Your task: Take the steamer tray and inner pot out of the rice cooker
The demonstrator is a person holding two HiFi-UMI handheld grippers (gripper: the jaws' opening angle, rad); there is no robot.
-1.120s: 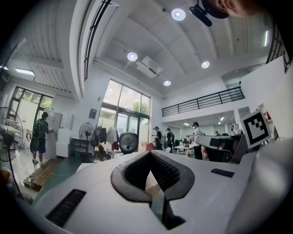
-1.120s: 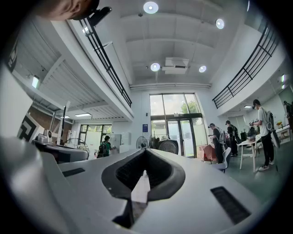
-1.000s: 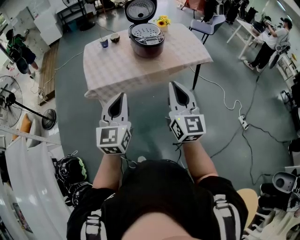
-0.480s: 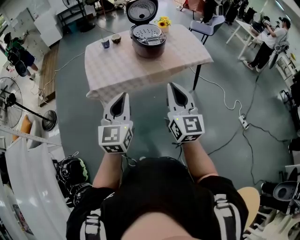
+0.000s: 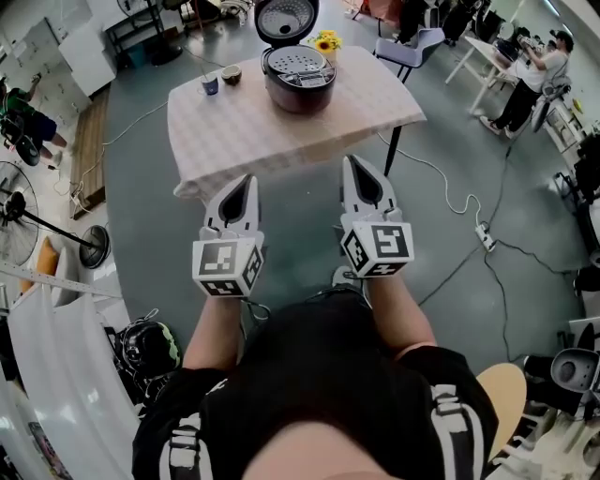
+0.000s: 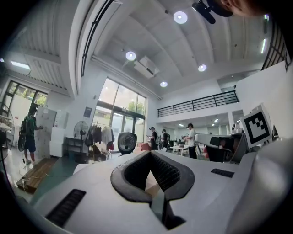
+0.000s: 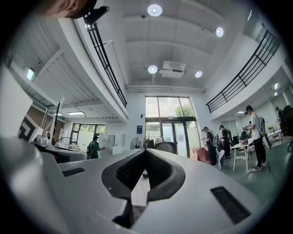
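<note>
Checked cloth covers the table (image 5: 234, 131) at the top of the head view. Dark rice cooker (image 5: 300, 92) stands near the table's far edge, right of the middle, with its lid (image 5: 286, 19) tipped up and open. Perforated steamer tray (image 5: 298, 61) sits in the cooker's mouth, holes showing. Blue cup (image 5: 209, 85) and small bowl (image 5: 231, 75) stand side by side near the far left corner. Yellow flowers (image 5: 326, 42) are at the far edge, just behind the cooker.

Both grippers are held out over the grey floor (image 5: 141, 225), on the person's side of the table's near edge, well apart from the cooker and pointing toward the table. Left gripper (image 5: 246, 178) has its jaws fully together with nothing between them; the left gripper view (image 6: 149, 152) shows the same, pads meeting. Right gripper (image 5: 352, 161) is also closed and empty, and the right gripper view (image 7: 145, 150) shows the pads together.

White cable (image 5: 450, 202) trails across the floor right of the table. Standing fan (image 5: 19, 211) is at the left edge of the head view
</note>
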